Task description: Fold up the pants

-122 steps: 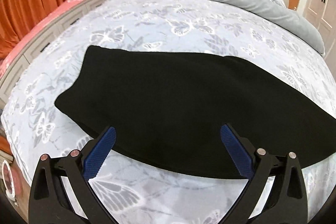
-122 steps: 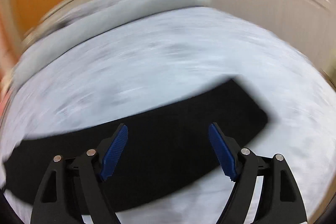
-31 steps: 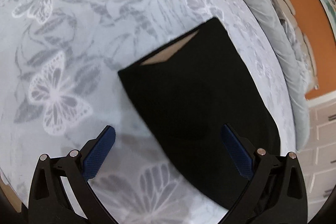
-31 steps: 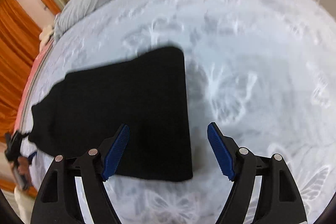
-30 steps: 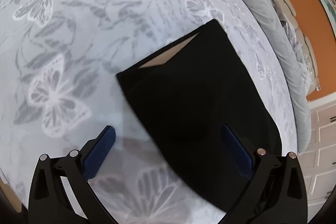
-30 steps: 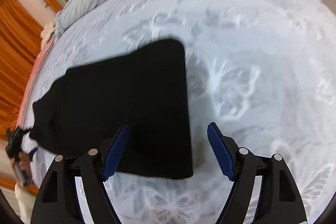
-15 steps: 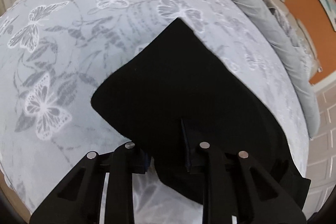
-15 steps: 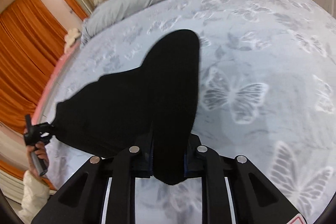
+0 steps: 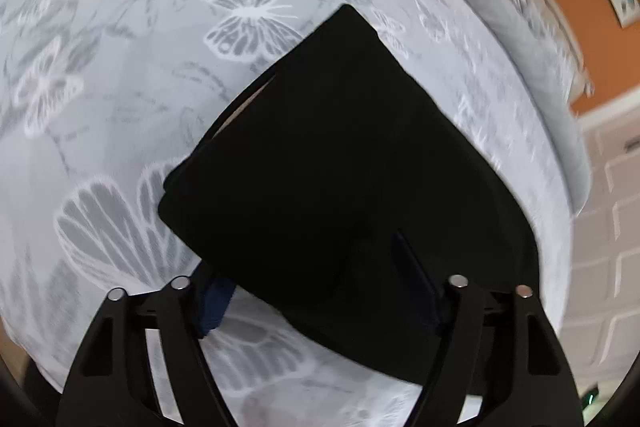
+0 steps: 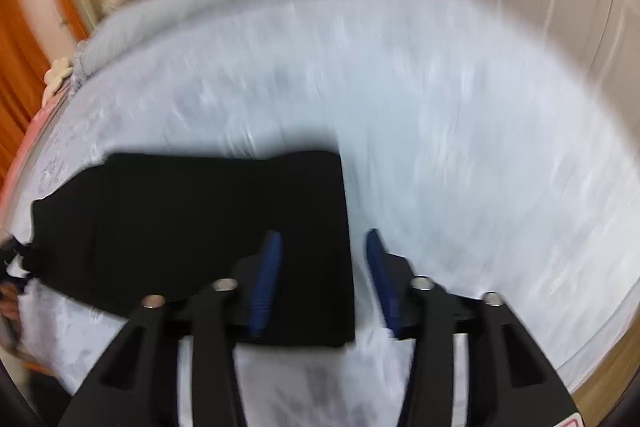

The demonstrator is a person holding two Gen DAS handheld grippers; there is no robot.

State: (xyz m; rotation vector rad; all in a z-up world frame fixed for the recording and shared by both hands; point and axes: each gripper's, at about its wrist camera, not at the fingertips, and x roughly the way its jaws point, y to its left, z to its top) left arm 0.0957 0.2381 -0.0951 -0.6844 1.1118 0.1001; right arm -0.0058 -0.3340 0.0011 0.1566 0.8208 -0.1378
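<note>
Pants: black pants [image 9: 340, 163] now folded shorter – lying flat on the bed [image 9: 120, 75], near edge.
Left gripper [image 9: 316, 303]: jaws opening, cloth between, unpinched.
Right gripper [image 10: 322, 283]: opening – released, fold landed.

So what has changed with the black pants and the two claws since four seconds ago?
The long black fabric pants were folded over into a shorter stack. Both claws closed on an end, carried it across, and are opening now: the left claw with cloth between its pads, the right claw above the stack's edge. The butterfly-print bedsheet is unchanged.
</note>
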